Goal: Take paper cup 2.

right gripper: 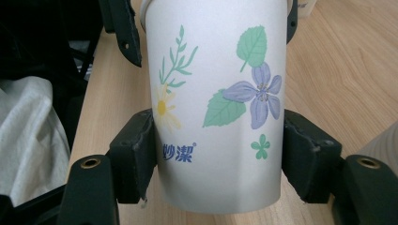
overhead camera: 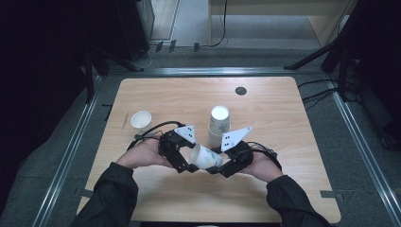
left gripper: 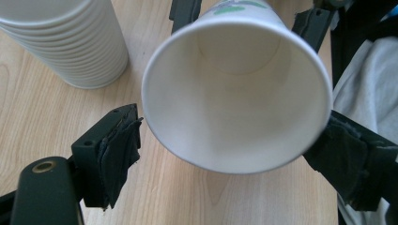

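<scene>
Right gripper (right gripper: 218,154) is clamped on the base end of the flowered paper cup (overhead camera: 205,156), lying sideways above the near middle of the table (overhead camera: 283,109), while the left gripper (left gripper: 225,150) stands spread around its rim, so that hand should pull away straight without nudging it.

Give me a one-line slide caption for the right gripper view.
Right gripper clamps a flower-printed paper cup near its base above the wooden table.

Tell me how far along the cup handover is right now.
Done: the right gripper clamps the flowered paper cup near its base. In hand: the left gripper stands open around its rim, one pad clear. Left: placing it, perhaps by the cup stack or the single cup.
</scene>
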